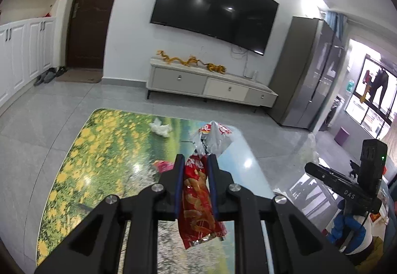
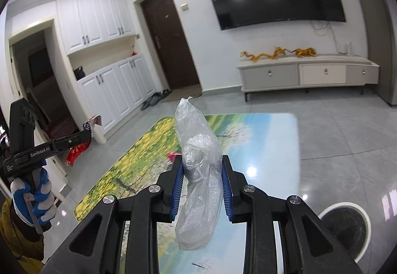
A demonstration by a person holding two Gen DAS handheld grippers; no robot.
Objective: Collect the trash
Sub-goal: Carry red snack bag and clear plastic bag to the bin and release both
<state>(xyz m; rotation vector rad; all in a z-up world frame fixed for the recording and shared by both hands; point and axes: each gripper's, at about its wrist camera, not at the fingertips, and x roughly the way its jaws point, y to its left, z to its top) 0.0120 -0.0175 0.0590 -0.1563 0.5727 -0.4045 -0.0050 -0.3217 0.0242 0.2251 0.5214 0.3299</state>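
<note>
Red snack wrapper (image 1: 197,202) is pinched tight in the left gripper (image 1: 196,162), and the right gripper (image 2: 202,165) squeezes a crumpled clear plastic bag (image 2: 198,174) above the table (image 2: 273,150).

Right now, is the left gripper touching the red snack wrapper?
Touching. The left wrist view shows the left gripper shut on the red snack wrapper, both blue pads pressing its sides.

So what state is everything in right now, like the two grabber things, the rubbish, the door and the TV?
Left gripper: shut on a red snack wrapper, lifted off the table.
Right gripper: shut on a clear plastic bag, lifted.
White crumpled tissue: lying loose on the table.
Plastic bag with red print: lying on the table.
Door: closed.
TV: off, dark.
Bin: uncovered.
</note>
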